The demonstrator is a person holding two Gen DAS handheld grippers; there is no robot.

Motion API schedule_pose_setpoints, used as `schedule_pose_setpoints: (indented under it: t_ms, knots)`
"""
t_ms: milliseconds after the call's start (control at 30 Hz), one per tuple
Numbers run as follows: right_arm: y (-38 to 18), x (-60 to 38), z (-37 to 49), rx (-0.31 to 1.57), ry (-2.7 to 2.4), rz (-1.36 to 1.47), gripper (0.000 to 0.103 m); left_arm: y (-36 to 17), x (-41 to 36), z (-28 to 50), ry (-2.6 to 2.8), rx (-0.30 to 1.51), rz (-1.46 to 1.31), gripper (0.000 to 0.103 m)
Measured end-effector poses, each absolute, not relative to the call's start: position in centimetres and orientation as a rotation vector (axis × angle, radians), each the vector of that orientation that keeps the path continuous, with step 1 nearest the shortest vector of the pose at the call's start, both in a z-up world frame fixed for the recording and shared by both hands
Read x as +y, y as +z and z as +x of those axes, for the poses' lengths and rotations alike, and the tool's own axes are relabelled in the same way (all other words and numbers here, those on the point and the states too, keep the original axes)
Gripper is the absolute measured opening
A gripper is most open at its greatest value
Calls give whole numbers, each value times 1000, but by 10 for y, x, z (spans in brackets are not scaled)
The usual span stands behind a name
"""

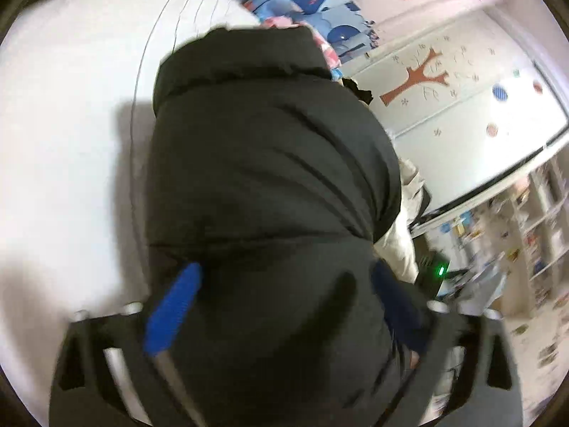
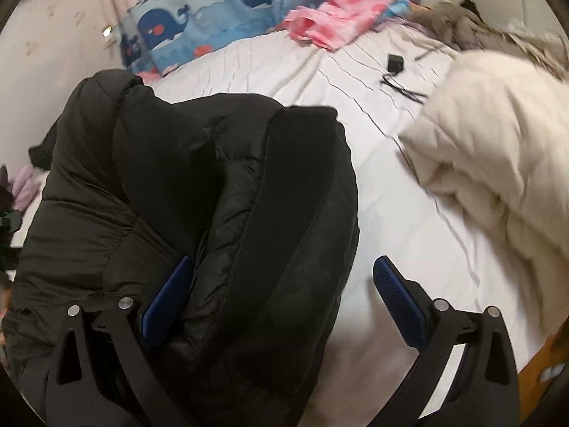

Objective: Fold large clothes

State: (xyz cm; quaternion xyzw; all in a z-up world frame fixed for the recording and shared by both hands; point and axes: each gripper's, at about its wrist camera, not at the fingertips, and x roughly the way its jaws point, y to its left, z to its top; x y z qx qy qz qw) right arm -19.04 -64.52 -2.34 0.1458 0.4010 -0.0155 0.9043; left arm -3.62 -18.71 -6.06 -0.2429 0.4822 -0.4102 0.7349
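**Black puffer jacket bundled on bed, both grippers released**

The black puffer jacket [image 2: 199,213] lies folded in a thick bundle on the white bedsheet [image 2: 373,213], beside a cream garment [image 2: 498,149]. The left gripper [image 1: 284,284] is spread wide above the jacket, clamping nothing. The right gripper [image 2: 284,284] gapes over the jacket's edge, pads not pressing. Judgement: bite deep past the slippery shell, both sides together, so the fold holds.

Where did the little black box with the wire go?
In the right wrist view the little black box lies on the white bed sheet, upper right, between the pink cloth and the cream coat.
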Motion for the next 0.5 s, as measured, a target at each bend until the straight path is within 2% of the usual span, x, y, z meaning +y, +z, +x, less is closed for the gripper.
schedule_pose_setpoints:
  t_ms: [167, 333, 500]
  knots:
    - [-23, -638, -198, 767, -93, 248, 96, -70, -176, -37, -765, 1087, -479, 97]
    - [-22, -632, -206, 720, -165, 178, 96, -86, -172, -36, -843, 1142, -497, 97]
    - [-33, -645, -209, 707, -175, 294, 96, -92, -177, -39, -896, 1145, -495, 97]
